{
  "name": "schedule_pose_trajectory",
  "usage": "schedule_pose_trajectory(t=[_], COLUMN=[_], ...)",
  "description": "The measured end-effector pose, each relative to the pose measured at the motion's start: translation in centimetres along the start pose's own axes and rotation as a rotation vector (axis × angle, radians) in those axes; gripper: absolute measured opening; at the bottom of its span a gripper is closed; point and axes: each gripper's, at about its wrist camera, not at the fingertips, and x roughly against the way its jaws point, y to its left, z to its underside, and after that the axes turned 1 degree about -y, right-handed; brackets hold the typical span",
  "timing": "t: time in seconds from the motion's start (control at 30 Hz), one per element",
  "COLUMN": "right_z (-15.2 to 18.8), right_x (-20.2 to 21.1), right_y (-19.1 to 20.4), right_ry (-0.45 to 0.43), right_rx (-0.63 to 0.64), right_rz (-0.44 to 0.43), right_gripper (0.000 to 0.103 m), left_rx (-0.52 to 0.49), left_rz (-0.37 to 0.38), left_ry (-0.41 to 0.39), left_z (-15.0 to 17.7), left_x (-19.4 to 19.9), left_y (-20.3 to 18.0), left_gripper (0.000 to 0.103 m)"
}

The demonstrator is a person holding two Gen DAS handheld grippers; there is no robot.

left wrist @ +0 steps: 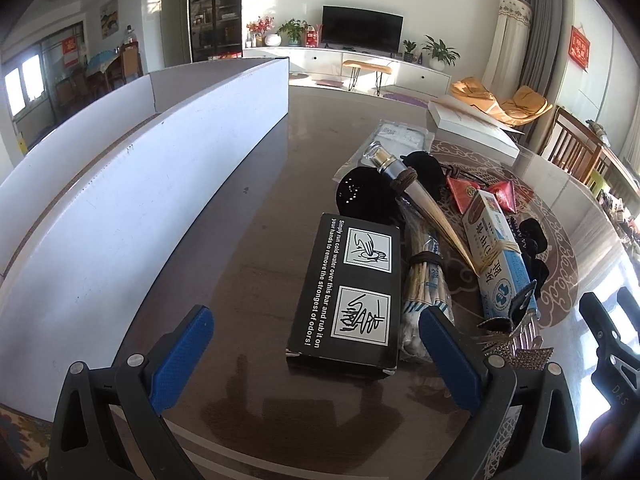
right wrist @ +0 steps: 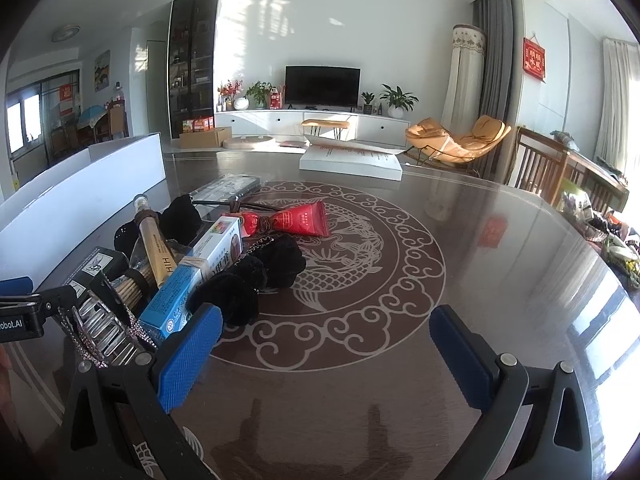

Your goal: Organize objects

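A pile of small objects lies on the dark table (left wrist: 248, 240). It holds a black box with white print (left wrist: 354, 288), a bundle of sticks in plastic (left wrist: 424, 280), a blue and white carton (left wrist: 500, 256), a gold tube with a clear cap (left wrist: 416, 200), red packets (left wrist: 466, 194), black scrunchies (right wrist: 256, 276) and a sparkly hair claw (right wrist: 104, 328). My left gripper (left wrist: 320, 360) is open, just short of the black box. My right gripper (right wrist: 328, 352) is open and empty over bare table, right of the pile. The carton (right wrist: 192, 280) and a red packet (right wrist: 304, 220) show in the right wrist view.
A long white open box (left wrist: 120, 184) stands on the table left of the pile. A flat white box (right wrist: 352, 160) lies at the far edge. A clear packet (left wrist: 392, 136) lies behind the pile. Wooden chairs (right wrist: 544, 168) stand at the right.
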Motion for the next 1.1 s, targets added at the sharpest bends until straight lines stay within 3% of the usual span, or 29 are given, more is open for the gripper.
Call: schedule_pose_trajectory(t=[0.13,0.27,0.37,0.53,0.7,0.77,0.8,0.83,0.87,1.0,1.1], right_z=[0.0,0.9,1.9,3.1,1.4,0.8,0.7,0.6,0.6,1.2,2.0], right_x=[0.4,0.7,0.9,-2.1,-4.9,-5.4,-5.5,-5.3,-5.0,-4.0,-2.4], right_y=[0.7,2.9,5.9,10.5,11.6,11.3,11.1,10.9,10.7,8.7,6.0], right_ry=[-0.018,0.038,0.107,0.279,0.303,0.315,0.316,0.306,0.304,0.333,0.359], right_rx=[0.04,0.123,0.261,0.433,0.397,0.342,0.316,0.306,0.3,0.222,0.141], right_rz=[-0.089,-0.386,-0.484,-0.464,-0.445,-0.506,-0.526,-0.525,-0.533,-0.538,-0.534], right_gripper=[0.103,0.103,0.103,0.103,0.103,0.102,0.094,0.076,0.066,0.053,0.053], left_rx=[0.07,0.147,0.195,0.209,0.182,0.178,0.179,0.181,0.185,0.193,0.184], left_rz=[-0.008,0.0,0.017,0.022,0.01,0.006,0.005,0.005,0.007,0.016,0.025], left_ry=[-0.004,0.015,0.03,0.033,0.028,0.031,0.033,0.035,0.037,0.049,0.05], left_z=[-0.3,-0.4,-0.5,-0.4,-0.4,-0.4,-0.5,-0.5,-0.5,-0.5,-0.4], left_x=[0.0,-0.3,-0.6,-0.6,-0.6,-0.7,-0.7,-0.7,-0.8,-1.0,-0.9], left_y=[1.5,3.1,4.0,4.1,3.8,3.8,3.8,3.9,3.9,4.1,3.8], left_gripper=[0.103,0.103,0.103,0.103,0.103,0.103,0.103,0.103,0.103,0.103,0.103])
